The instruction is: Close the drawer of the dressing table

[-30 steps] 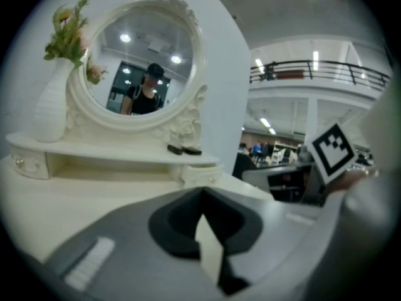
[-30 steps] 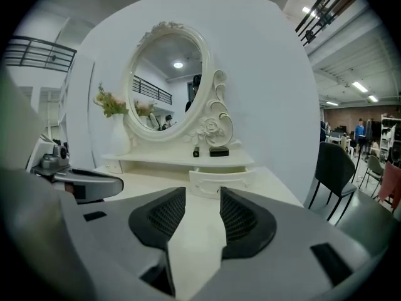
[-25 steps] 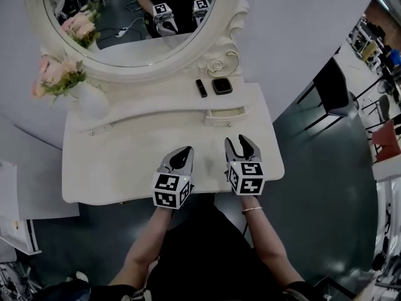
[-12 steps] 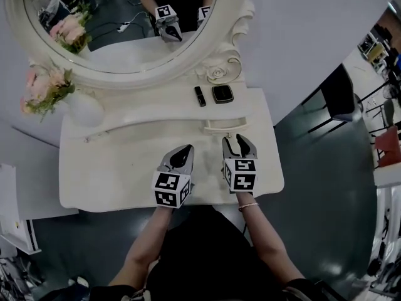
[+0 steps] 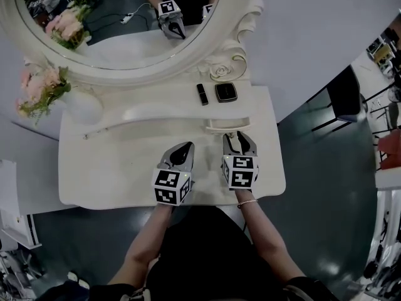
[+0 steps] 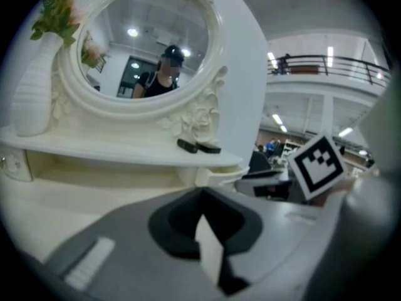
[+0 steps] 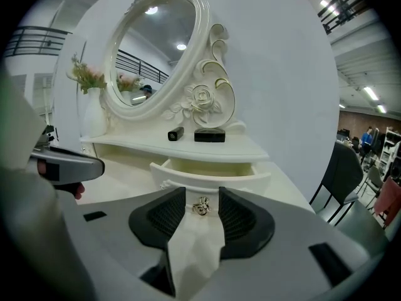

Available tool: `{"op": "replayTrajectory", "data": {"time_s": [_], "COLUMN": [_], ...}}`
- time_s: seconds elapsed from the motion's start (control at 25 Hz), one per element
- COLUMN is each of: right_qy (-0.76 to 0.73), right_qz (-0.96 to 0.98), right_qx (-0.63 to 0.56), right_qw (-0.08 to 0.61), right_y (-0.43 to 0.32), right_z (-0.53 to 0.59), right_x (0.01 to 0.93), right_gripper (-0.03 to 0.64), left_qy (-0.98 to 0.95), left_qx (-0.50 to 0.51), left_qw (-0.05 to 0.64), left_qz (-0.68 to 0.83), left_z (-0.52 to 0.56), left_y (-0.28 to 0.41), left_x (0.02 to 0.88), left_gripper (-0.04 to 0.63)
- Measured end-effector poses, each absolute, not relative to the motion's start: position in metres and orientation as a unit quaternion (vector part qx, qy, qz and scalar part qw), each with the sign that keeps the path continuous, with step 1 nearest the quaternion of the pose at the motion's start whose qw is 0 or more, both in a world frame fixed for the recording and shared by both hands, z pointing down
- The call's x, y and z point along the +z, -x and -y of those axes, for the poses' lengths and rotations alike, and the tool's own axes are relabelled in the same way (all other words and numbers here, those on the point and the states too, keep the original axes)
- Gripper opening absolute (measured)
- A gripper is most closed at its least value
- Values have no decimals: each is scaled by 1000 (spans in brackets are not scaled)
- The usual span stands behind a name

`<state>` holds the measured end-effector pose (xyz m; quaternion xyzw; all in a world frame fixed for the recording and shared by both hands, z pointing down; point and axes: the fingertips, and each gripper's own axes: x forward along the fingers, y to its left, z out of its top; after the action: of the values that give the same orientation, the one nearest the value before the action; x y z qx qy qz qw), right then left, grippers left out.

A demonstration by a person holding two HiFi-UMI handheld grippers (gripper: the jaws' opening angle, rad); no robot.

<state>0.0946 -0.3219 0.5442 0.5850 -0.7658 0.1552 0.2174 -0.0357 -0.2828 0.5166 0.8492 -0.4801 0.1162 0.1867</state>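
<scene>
The white dressing table [image 5: 113, 168] has a small drawer [image 5: 227, 126] under its upper shelf, standing partly out; its pale inside shows in the right gripper view [image 7: 210, 168]. My right gripper [image 5: 239, 138] is open right at the drawer front, and the gold knob [image 7: 200, 207] sits between its jaws with a gap on each side. To its left, my left gripper [image 5: 184, 148] hovers shut over the bare tabletop, holding nothing. From the left gripper view the drawer [image 6: 219, 175] lies ahead and to the right.
A black lipstick [image 5: 202, 94] and a black compact [image 5: 225, 92] lie on the shelf above the drawer. A white vase of pink flowers [image 5: 81, 105] stands at the shelf's left end under the oval mirror [image 5: 113, 17]. A dark chair [image 5: 344, 99] stands to the right.
My right gripper has moved forward to the drawer front, and the drawer sticks out less than a second ago. The left gripper has barely moved.
</scene>
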Motion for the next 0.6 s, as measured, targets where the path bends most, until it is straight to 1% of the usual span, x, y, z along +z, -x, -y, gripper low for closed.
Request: {"op": "replayTrajectory", "data": {"time_s": [0.6], "right_qy": [-590], "right_qz": [758], "right_qx": [135], "right_qw": [243], "right_y": [-98], "right_z": [333], "right_x": [546], "right_gripper": [144], "left_qy": [-840], "left_qx": [111], "left_qw": [190], "left_qz": [496], "left_z": [284], "left_y": [42], "left_x": [516], "left_gripper": [5]}}
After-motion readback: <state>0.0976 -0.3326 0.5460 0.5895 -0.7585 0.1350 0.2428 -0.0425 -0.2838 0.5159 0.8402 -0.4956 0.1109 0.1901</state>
